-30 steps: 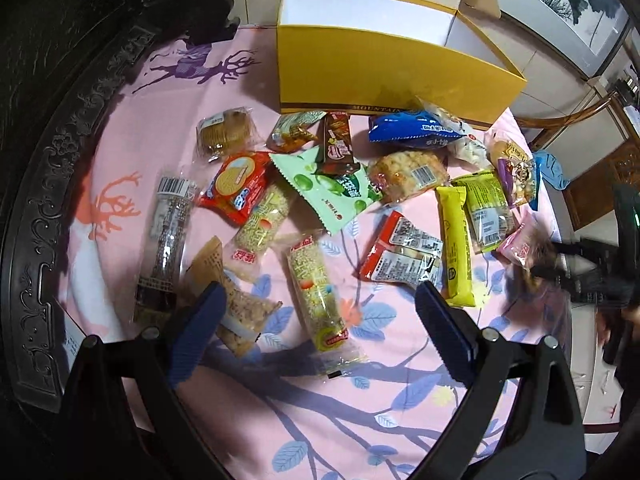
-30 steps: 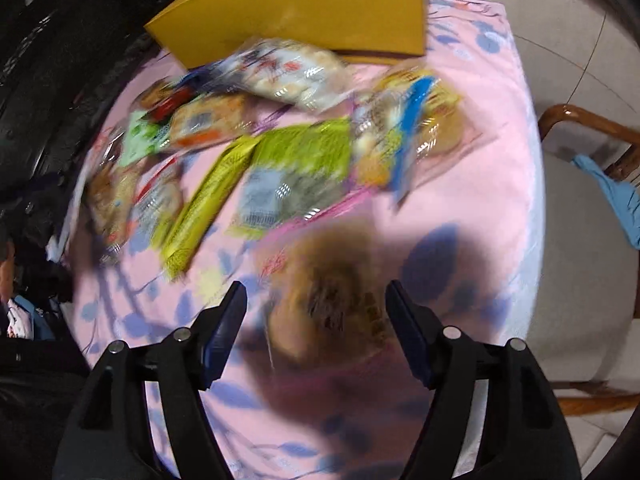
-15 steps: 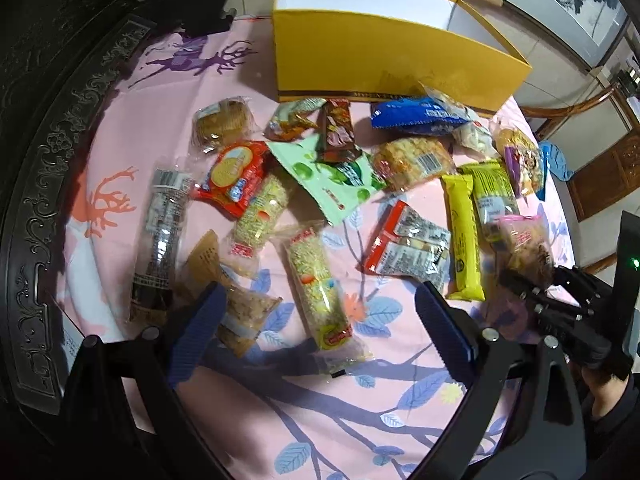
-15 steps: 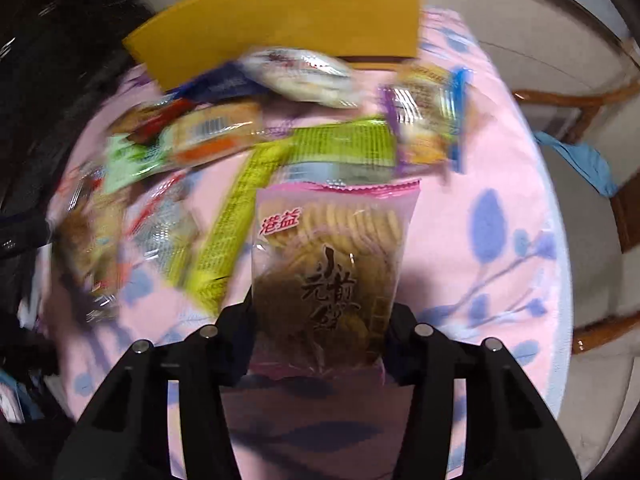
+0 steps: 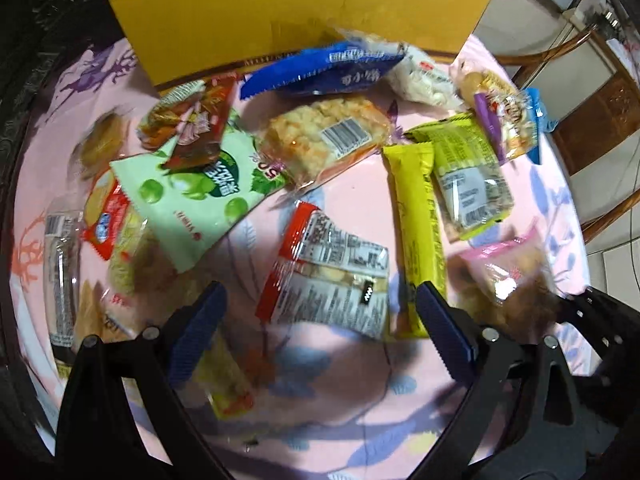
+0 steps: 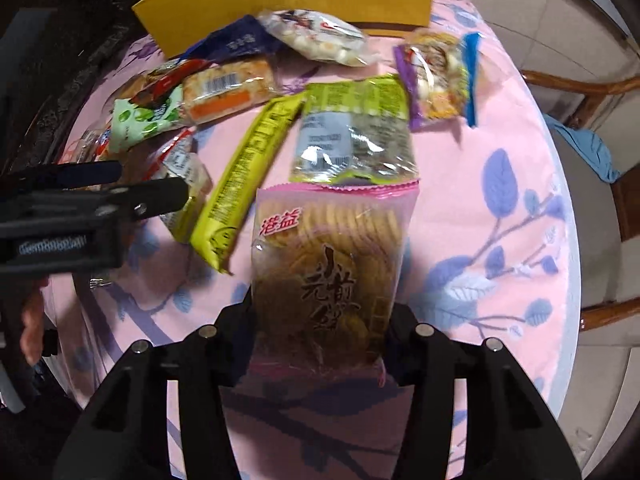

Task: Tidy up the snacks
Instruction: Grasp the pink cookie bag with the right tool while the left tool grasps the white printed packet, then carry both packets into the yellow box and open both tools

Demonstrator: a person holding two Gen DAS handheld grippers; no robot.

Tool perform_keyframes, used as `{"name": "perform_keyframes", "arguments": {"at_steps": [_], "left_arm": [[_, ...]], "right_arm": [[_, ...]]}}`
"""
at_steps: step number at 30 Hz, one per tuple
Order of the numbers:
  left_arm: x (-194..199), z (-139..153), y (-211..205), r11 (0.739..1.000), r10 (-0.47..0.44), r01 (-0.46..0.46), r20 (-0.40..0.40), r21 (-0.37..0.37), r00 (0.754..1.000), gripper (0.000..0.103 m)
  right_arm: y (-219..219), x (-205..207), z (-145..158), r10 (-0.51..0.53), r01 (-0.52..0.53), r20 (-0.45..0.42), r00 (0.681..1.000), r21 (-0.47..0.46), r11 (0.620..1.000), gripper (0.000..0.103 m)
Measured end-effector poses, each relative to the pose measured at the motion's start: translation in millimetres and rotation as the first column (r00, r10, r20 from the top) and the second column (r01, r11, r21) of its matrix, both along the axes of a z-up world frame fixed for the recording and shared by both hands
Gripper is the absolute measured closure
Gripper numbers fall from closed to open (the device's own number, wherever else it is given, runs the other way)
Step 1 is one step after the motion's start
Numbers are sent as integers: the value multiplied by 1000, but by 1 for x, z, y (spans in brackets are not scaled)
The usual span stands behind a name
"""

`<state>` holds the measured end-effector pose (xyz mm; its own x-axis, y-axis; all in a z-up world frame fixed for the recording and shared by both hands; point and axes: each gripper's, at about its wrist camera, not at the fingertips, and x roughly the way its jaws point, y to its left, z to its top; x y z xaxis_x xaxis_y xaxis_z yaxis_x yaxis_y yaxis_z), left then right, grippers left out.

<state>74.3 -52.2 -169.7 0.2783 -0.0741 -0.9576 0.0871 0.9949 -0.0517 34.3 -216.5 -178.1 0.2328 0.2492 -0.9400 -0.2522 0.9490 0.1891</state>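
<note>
My right gripper (image 6: pixel 320 320) is shut on a pink-topped cracker pack (image 6: pixel 332 264), held just above the pink cloth; that pack also shows in the left wrist view (image 5: pixel 504 276). My left gripper (image 5: pixel 316 332) is open, low over a red and clear biscuit pack (image 5: pixel 332 276). That gripper shows at the left of the right wrist view (image 6: pixel 120 192). Several snack packs lie in front of a yellow box (image 5: pixel 304 12), which stands at the far edge (image 6: pixel 300 4).
A yellow bar (image 5: pixel 416 232), a lime-green pack (image 5: pixel 464 172) and a green pea pack (image 5: pixel 192 200) lie nearby. The round table (image 6: pixel 500 184) is covered in pink floral cloth. Wooden chairs (image 6: pixel 600 92) stand at the right. Dark carved furniture (image 5: pixel 24 60) borders the left.
My right gripper closed on the cracker pack and lifted it. My left gripper moved forward and right, lower over the red biscuit pack.
</note>
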Motion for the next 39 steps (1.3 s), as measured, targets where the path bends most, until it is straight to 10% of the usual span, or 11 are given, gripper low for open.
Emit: {"name": "perform_keyframes", "arguments": {"at_steps": [9,16,39], "left_arm": [[-6,-24,-6,999,-24,22,45,47,999,13],[-5,-14,-2,1000,-5,4,108,11,994,73],[-16,67,20,980,99,-63,189,-187,977,77]], "right_arm": [[-12,0,-1,-2,2,1,1000,1,1000,50],[-1,6,-2,11,-11,7,1000,-31,999,48],[14,34,69,5,-16,183,983,58,998,50]]}}
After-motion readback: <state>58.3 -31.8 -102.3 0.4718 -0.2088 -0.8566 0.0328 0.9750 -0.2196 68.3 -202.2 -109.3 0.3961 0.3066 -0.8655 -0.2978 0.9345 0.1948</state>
